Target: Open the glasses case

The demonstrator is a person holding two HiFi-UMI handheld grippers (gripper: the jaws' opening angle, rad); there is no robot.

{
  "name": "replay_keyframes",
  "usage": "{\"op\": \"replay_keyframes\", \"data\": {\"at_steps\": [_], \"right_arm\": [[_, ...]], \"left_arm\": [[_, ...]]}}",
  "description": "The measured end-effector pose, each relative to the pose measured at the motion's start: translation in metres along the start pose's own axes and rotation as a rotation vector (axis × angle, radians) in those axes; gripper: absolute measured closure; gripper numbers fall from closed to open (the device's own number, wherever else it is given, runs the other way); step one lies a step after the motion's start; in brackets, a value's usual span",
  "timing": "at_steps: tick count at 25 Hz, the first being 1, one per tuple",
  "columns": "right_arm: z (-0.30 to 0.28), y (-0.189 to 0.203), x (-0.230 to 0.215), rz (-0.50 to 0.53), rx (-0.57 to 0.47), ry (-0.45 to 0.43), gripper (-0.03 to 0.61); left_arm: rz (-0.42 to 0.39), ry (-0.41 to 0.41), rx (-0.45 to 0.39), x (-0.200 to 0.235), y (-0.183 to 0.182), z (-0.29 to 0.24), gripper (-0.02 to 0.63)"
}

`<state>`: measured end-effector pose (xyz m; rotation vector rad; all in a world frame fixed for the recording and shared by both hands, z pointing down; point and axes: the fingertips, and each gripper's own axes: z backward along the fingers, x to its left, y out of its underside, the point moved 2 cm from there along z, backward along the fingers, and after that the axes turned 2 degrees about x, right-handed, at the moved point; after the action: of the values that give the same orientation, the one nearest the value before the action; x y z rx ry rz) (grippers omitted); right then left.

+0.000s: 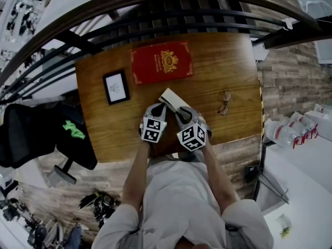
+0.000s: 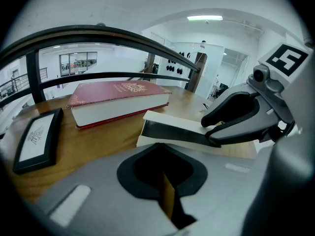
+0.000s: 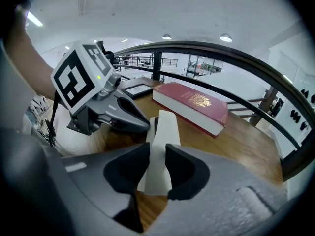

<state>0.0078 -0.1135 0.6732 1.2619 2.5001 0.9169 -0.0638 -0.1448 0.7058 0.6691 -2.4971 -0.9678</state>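
A cream glasses case (image 1: pixel 174 98) lies on the wooden table (image 1: pixel 228 61) just ahead of both grippers. Its lid (image 2: pixel 170 123) stands slightly raised, with a dark gap (image 2: pixel 167 132) over the base. My right gripper (image 3: pixel 157 162) is shut on the lid's near edge, and the cream flap (image 3: pixel 165 132) fills the space between its pads. The left gripper view shows the right gripper (image 2: pixel 212 132) with one jaw above the lid and one below. My left gripper (image 2: pixel 161 149) is shut with nothing between its jaws. Its tips (image 3: pixel 144 125) rest against the case's left side.
A red book (image 1: pixel 161 62) lies behind the case, with a small black picture frame (image 1: pixel 116 86) to its left. A pair of glasses (image 1: pixel 224 102) rests at the right of the table. A curved dark railing (image 1: pixel 155 7) runs along the far edge. A black chair (image 1: pixel 31 134) stands at the left.
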Motion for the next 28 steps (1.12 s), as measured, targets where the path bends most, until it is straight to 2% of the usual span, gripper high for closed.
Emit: {"op": "replay_keyframes", "data": {"at_steps": [10, 28], "right_arm": [[0.004, -0.003, -0.007, -0.001, -0.02, 0.013, 0.511], [0.01, -0.007, -0.026, -0.02, -0.048, 0.047, 0.541]], "left_arm": [[-0.002, -0.002, 0.002, 0.0, 0.0, 0.0, 0.594], [-0.001, -0.004, 0.003, 0.001, 0.0, 0.0, 0.594]]}}
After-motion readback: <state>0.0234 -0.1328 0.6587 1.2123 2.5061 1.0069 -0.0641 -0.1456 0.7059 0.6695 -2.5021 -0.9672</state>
